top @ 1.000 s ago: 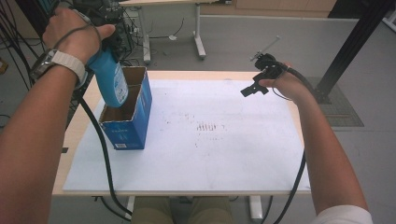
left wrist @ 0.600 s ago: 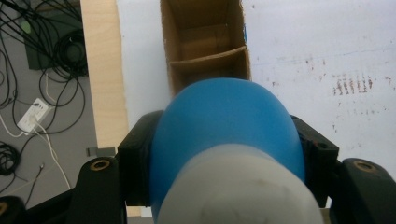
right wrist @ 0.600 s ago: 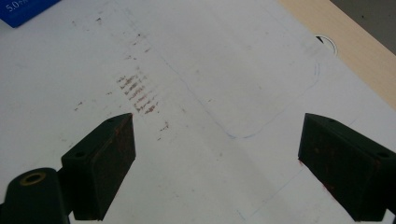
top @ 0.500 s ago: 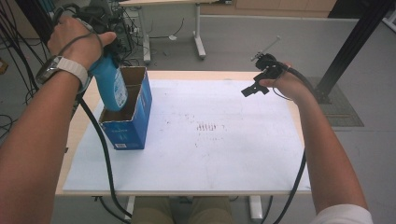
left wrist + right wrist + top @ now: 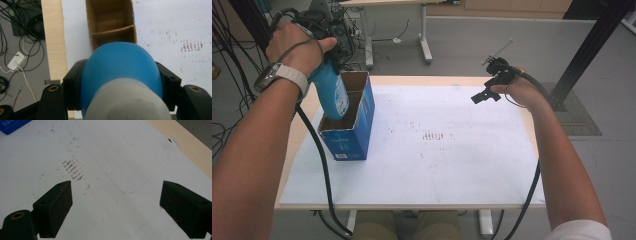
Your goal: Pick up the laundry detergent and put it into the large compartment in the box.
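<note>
The left tool (image 5: 120, 100) is clamped on a blue plastic bottle with a white cap end (image 5: 330, 92), its black jaws pressed against either side of the rounded body. In the high view the bottle hangs tilted, bottom down, with its lower end already inside the near compartment of the open blue cardboard box with a brown inner divider (image 5: 357, 131), which stands at the left of the white-covered desk (image 5: 452, 170).

To do this step well, the bottle should be brought upright over the near cell and lowered straight, kept off the divider and the side walls so the light carton is not pushed or tipped. The grip should hold until the base rests on the box floor; only then should the jaws spread, and the tool lift clear vertically.

The right tool (image 5: 116, 207) hangs with its jaws wide apart and nothing between them, above bare desk by the far right edge; it could steady the box if it shifts.

The bottle's bottom and the box floor are hidden behind the carton wall, so how deep it sits cannot be judged. In the left gripper view the bottle blocks the near compartment, and its label is probably too blurred to read.
</note>
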`<action>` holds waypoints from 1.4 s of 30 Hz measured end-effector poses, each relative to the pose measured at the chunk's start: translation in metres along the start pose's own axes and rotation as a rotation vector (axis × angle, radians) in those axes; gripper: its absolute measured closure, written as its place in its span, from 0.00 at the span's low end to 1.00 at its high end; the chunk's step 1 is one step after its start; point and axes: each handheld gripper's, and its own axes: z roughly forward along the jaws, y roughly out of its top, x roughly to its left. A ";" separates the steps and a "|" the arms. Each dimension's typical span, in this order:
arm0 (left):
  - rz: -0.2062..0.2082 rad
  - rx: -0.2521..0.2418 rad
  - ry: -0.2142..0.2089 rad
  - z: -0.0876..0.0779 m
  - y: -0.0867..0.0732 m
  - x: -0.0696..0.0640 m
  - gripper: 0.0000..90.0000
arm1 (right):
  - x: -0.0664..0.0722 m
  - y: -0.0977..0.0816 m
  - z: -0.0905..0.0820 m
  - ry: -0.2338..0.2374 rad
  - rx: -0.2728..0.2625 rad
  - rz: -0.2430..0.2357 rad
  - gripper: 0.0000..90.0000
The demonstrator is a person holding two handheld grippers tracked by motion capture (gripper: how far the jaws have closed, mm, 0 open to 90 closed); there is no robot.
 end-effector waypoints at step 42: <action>0.016 0.018 0.004 0.063 0.001 -0.001 0.41 | -0.005 -0.007 0.007 0.001 0.017 0.027 0.12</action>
